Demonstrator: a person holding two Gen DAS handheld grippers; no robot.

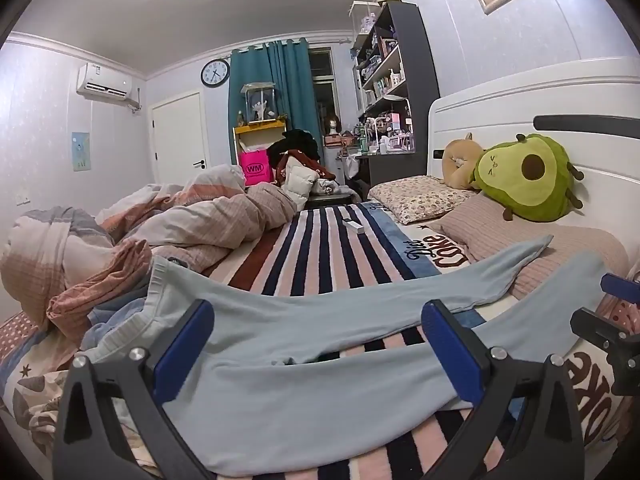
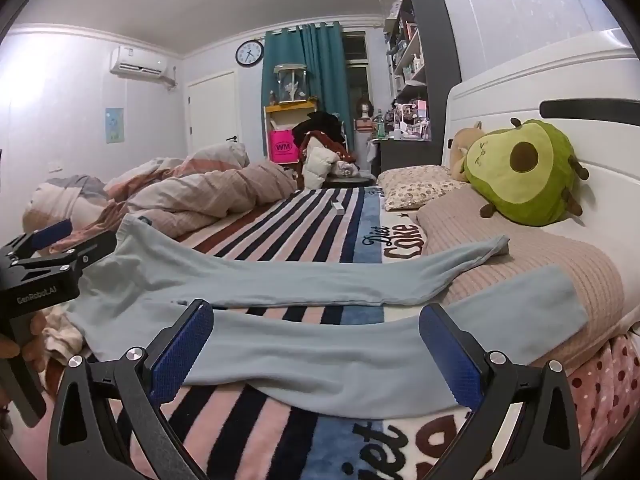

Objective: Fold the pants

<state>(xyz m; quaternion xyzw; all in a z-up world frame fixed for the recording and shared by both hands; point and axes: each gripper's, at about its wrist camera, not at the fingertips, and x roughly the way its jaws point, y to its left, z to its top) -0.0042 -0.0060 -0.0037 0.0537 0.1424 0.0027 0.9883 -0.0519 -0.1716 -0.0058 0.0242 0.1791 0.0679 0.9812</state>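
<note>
Light blue pants (image 1: 304, 384) lie spread flat on the striped blanket, waistband at the left, both legs running right onto the pink pillow. They show in the right wrist view (image 2: 320, 344) too. My left gripper (image 1: 318, 348) is open and empty, its blue fingers (image 1: 186, 348) straddling the seat and upper near leg. My right gripper (image 2: 316, 356) is open and empty, straddling the near leg. The left gripper also shows at the left of the right wrist view (image 2: 48, 264), and the right gripper at the right edge of the left wrist view (image 1: 612, 312).
A crumpled duvet (image 1: 168, 224) is heaped at the left behind the waistband. An avocado plush (image 1: 524, 178) and pillows (image 1: 416, 196) sit by the white headboard (image 1: 520, 108) on the right. A small white box (image 1: 354, 225) lies on the striped blanket (image 1: 320, 252).
</note>
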